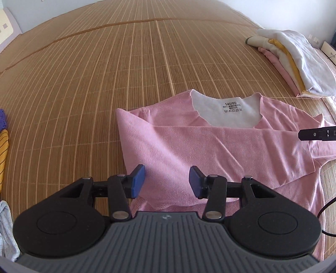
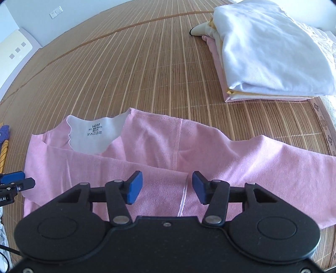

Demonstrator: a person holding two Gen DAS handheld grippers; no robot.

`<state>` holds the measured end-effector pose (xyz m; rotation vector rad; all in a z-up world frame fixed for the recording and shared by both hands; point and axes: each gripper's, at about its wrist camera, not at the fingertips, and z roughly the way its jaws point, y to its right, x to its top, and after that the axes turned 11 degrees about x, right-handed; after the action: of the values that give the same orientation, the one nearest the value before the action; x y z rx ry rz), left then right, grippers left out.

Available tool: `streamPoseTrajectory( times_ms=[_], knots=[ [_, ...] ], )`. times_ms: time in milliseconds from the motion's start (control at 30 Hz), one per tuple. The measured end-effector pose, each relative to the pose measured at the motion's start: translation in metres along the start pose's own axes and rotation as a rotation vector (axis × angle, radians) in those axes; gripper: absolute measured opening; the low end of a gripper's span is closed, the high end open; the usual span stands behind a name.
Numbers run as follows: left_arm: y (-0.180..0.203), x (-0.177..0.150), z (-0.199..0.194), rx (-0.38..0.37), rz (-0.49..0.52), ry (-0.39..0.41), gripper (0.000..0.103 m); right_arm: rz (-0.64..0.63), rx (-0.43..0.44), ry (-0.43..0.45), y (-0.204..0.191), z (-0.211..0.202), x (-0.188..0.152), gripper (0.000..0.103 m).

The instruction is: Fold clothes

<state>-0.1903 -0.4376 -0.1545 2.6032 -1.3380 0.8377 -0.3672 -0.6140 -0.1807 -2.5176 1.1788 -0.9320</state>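
A pink shirt (image 1: 210,147) lies flat on the bamboo mat (image 1: 105,73), its white neck lining with a printed size label (image 1: 232,106) facing up. One sleeve is folded across the chest. My left gripper (image 1: 167,181) hovers open over the shirt's left side, nothing between its blue pads. In the right wrist view the same pink shirt (image 2: 157,157) spreads out with its other sleeve (image 2: 283,159) stretched to the right. My right gripper (image 2: 167,187) stands open above the sleeve cuff edge (image 2: 182,199). The tip of the right gripper's finger (image 1: 315,134) shows at the left view's right edge.
A stack of folded clothes (image 2: 262,54), white on top with yellow and pink below, sits at the mat's far right. Unfolded garments, purple and yellow striped (image 1: 3,142), lie at the left edge. A black cable (image 1: 323,212) runs along the right. A wall (image 2: 31,12) stands beyond the mat.
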Motion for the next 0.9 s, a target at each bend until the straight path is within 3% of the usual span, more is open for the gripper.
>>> streamPoseTrajectory(
  times_ms=[67,100,133,167,200,333,467,667,800,900],
  knots=[
    [0.001,0.000,0.004,-0.005,-0.001,-0.008,0.053,-0.036,-0.019,0.003,-0.005,0.001,-0.001,0.047],
    [0.001,0.001,0.005,-0.004,0.009,-0.005,0.053,-0.060,-0.034,0.003,-0.008,0.002,-0.002,0.038],
    [0.003,0.002,0.005,-0.002,0.023,0.000,0.053,-0.081,-0.048,-0.005,-0.010,0.002,-0.002,0.019],
    [0.004,0.003,0.005,0.000,0.036,0.005,0.053,-0.095,-0.056,-0.008,-0.013,0.001,-0.001,0.009],
    [0.005,0.004,0.006,0.002,0.051,0.010,0.053,-0.106,-0.060,-0.008,-0.017,-0.002,0.001,0.006],
    [0.010,0.011,0.006,0.002,0.116,0.026,0.054,-0.148,-0.084,0.019,-0.028,-0.016,0.008,0.006],
    [0.014,0.011,0.004,0.014,0.203,0.059,0.062,-0.153,-0.135,0.024,-0.027,-0.019,0.021,0.006],
    [0.018,0.002,0.025,0.136,0.329,0.017,0.063,-0.148,-0.189,-0.056,-0.014,0.006,0.027,0.007],
    [0.010,0.001,0.030,0.212,0.379,0.007,0.063,-0.145,-0.215,-0.084,-0.008,0.010,0.024,0.022],
    [0.002,0.007,0.024,0.177,0.316,0.010,0.063,-0.102,-0.179,-0.037,-0.009,-0.006,0.021,0.036]
  ],
)
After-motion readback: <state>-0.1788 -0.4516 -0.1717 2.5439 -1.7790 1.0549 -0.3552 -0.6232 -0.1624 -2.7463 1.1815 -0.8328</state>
